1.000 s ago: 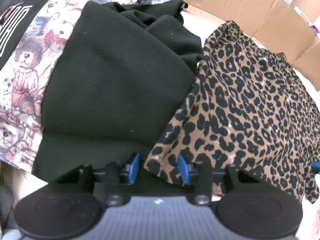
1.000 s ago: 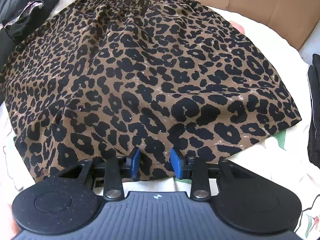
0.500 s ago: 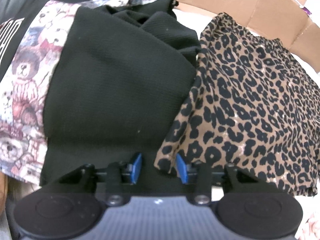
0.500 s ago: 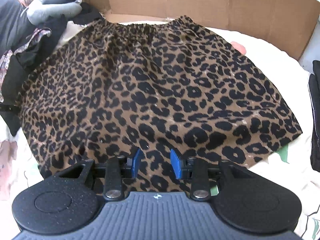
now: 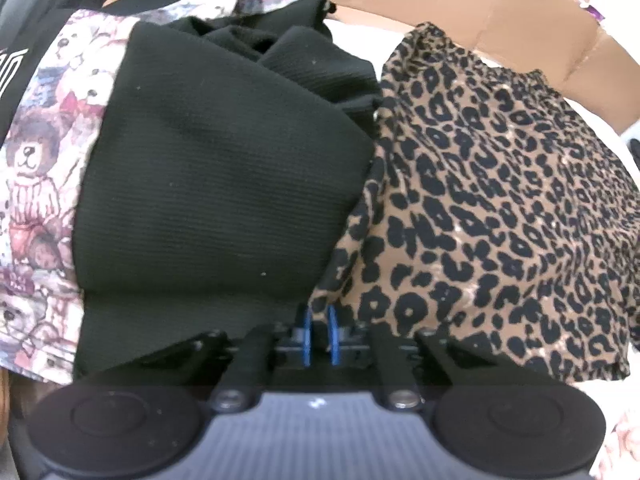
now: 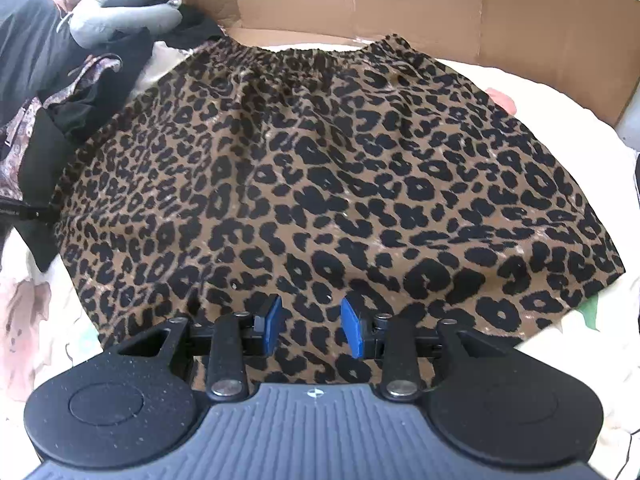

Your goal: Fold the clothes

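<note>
The leopard-print skirt lies spread flat on a floral sheet, its gathered waistband at the far edge against a cardboard wall. The left gripper is closing: its blue pads stand nearly together at the skirt's near left corner, where the hem meets a black ribbed garment. The corner cloth enters the narrow gap; a firm pinch cannot be confirmed. A teddy-bear print fabric borders the black garment on the left. The right gripper hangs over the skirt's near hem, jaws partly apart, gripping nothing.
</note>
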A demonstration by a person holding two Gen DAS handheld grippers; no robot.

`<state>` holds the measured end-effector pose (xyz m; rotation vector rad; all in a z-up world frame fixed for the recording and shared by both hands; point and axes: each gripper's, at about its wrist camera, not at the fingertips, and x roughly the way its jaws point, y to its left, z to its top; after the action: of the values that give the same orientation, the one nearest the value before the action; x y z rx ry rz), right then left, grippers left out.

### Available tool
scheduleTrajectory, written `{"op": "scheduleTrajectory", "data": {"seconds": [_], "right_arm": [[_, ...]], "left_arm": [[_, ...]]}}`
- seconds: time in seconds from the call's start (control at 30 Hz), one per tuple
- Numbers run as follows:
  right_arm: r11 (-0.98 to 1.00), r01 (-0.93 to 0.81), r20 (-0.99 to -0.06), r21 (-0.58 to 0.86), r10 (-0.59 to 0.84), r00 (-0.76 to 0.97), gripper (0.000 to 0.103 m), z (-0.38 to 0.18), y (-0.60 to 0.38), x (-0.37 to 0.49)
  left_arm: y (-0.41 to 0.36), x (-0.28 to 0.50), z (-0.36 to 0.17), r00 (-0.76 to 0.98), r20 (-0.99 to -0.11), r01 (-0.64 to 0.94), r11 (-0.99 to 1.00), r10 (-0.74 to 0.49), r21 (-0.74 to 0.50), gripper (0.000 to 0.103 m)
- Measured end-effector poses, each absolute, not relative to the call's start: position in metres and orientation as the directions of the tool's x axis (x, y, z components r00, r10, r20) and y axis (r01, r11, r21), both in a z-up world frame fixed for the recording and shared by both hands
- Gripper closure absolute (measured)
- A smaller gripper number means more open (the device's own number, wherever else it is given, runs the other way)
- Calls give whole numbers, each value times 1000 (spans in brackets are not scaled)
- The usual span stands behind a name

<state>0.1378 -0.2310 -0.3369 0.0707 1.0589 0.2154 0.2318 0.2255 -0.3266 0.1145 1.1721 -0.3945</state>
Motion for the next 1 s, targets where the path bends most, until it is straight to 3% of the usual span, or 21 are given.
{"op": "scheduleTrajectory", "data": {"seconds": [0.27,0.7,0.8,0.87,0.93,1.0], "right_arm": [[967,-161,-830,199,253,496,63,-328,-216,142],[953,-182,-792,244,304,530,59,-315,-203,144],[947,-196,-778,254,320,540,49,-312,-200,143],[941,-205,-769,270,339,543,29,-309,-197,143],[932,-223,-753,286,362,549,17,-306,-193,142],[921,-246,-736,303,390,553,14,-303,-189,142]], "left_arm": [[227,232,-289,253,-908,373,900,-333,-226,95],[162,229,-215,224,-904,442,865,-365,-240,97],[141,228,-197,214,-903,453,857,-372,-245,97],[127,229,-188,210,-901,448,857,-379,-256,97],[116,229,-180,214,-889,445,850,-405,-280,97],[109,227,-175,210,-868,448,833,-451,-324,97]]}}
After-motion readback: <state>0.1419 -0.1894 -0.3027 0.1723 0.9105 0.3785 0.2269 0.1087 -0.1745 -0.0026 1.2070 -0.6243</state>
